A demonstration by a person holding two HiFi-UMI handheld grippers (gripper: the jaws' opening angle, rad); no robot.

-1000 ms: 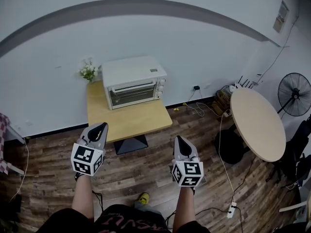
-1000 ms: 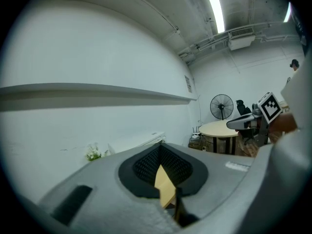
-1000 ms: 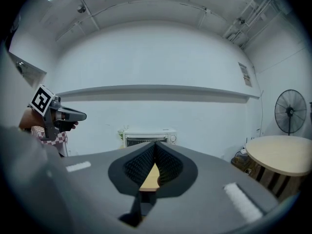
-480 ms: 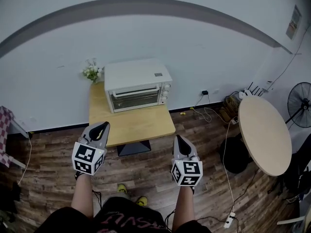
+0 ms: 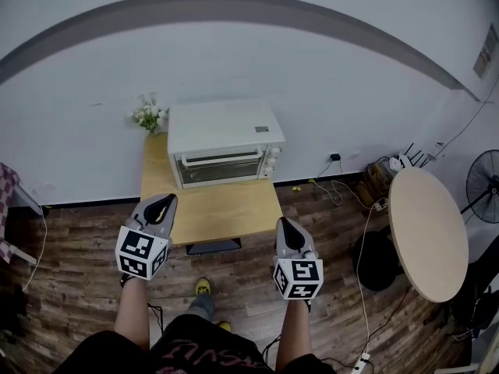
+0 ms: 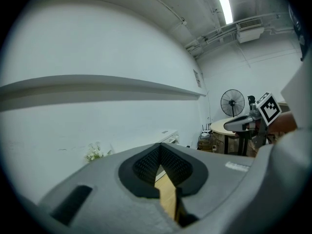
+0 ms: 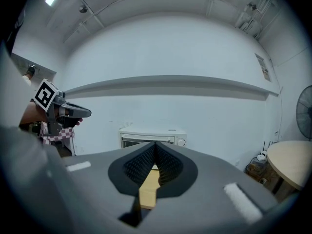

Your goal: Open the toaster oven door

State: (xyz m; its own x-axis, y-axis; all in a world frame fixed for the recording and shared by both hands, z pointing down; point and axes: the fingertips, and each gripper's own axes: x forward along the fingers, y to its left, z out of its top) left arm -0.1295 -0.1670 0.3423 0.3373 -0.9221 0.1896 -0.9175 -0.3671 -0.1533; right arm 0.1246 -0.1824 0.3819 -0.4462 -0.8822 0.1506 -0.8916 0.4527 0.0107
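Both pairs of jaws are pressed together on nothing. I have the left gripper point(image 5: 160, 202) and right gripper point(image 5: 284, 226) well short of the toaster oven point(image 5: 224, 131), which stands ahead on the surface point(image 5: 234, 205), its door point(image 5: 220, 170) shut and facing me. The handle point(image 5: 220, 157) runs side to side along the door's top. I judge the right gripper points at it most squarely.

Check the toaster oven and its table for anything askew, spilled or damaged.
Nothing stands out. The toaster oven sits level at the back of the table, with its door shut and no damage visible from the head view. The flowers stand upright beside it, and nothing is spilled.
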